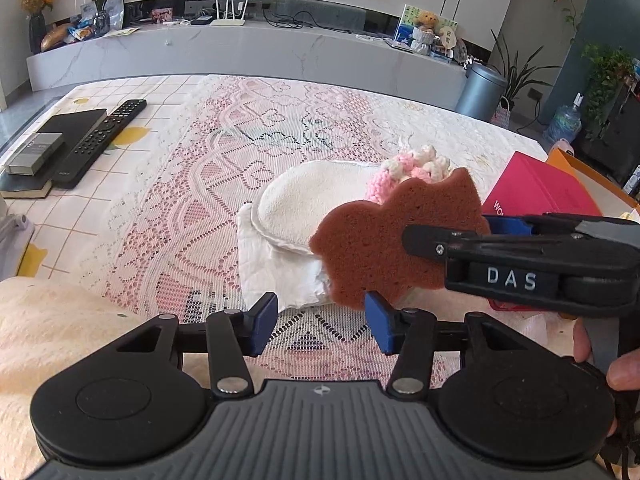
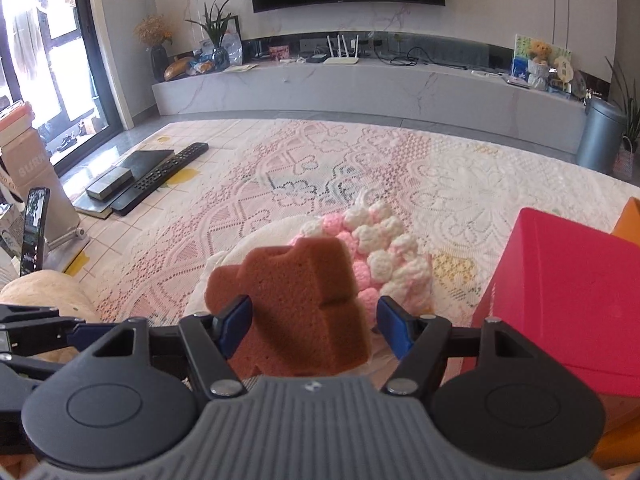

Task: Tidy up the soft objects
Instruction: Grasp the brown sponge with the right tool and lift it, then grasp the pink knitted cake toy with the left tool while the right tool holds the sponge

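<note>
A brown shaped sponge [image 1: 384,236] [image 2: 304,304] is held in my right gripper [image 2: 314,322], tilted above the table; the sponge fills the gap between its blue pads. In the left wrist view the right gripper [image 1: 452,228] reaches in from the right, over a white folded cloth [image 1: 280,272], a round cream pad [image 1: 308,200] and a pink-and-white knitted piece [image 1: 416,170] [image 2: 384,256]. My left gripper [image 1: 322,322] is open and empty, just in front of the white cloth. A cream fluffy towel [image 1: 52,328] lies at the lower left.
A lace cloth [image 1: 224,152] covers the table. A remote [image 1: 104,140], a black book [image 1: 72,124] and a small grey box [image 1: 34,158] lie at the far left. A red box [image 2: 568,292] and an orange box [image 1: 588,172] stand at the right. A phone on a stand [image 2: 34,232] is at the left edge.
</note>
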A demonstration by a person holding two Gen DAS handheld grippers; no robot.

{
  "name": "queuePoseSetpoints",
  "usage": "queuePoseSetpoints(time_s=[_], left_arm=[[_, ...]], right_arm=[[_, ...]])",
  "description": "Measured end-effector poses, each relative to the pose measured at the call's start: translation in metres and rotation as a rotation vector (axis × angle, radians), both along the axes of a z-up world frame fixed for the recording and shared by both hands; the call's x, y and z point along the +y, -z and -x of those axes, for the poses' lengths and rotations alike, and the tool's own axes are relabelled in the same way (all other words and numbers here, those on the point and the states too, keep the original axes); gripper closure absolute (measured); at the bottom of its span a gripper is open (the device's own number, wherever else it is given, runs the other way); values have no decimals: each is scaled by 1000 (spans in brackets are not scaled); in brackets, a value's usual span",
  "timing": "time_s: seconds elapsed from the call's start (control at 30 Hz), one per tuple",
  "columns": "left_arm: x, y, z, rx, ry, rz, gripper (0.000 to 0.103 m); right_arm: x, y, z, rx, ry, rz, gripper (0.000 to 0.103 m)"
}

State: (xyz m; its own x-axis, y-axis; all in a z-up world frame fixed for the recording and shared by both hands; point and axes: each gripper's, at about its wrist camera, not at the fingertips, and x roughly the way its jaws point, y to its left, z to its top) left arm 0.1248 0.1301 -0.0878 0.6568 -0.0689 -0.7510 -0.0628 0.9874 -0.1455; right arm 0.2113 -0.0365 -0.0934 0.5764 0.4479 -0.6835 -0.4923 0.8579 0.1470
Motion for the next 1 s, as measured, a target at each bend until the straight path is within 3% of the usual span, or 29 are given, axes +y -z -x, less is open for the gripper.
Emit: queuePoseSetpoints(time_s=[0.27, 0.5, 0.6, 0.77, 1.0], left_arm=[[-7, 1, 2, 18, 0, -52, 44], [-4, 3, 4, 34, -30, -54, 53], [-3, 3, 4, 30, -27, -39, 53], [-5, -2, 9, -12, -12, -30, 53], [-7, -19, 12, -109, 33, 14, 45]], right_arm=[[-10, -10, 28, -1, -15, -28, 63], [-9, -5, 28, 57, -45, -74, 63], [-7, -7, 28, 57, -48, -85, 70], [-12, -25, 43, -20, -63, -75, 72], [-55, -59, 47, -83, 30, -164, 71]])
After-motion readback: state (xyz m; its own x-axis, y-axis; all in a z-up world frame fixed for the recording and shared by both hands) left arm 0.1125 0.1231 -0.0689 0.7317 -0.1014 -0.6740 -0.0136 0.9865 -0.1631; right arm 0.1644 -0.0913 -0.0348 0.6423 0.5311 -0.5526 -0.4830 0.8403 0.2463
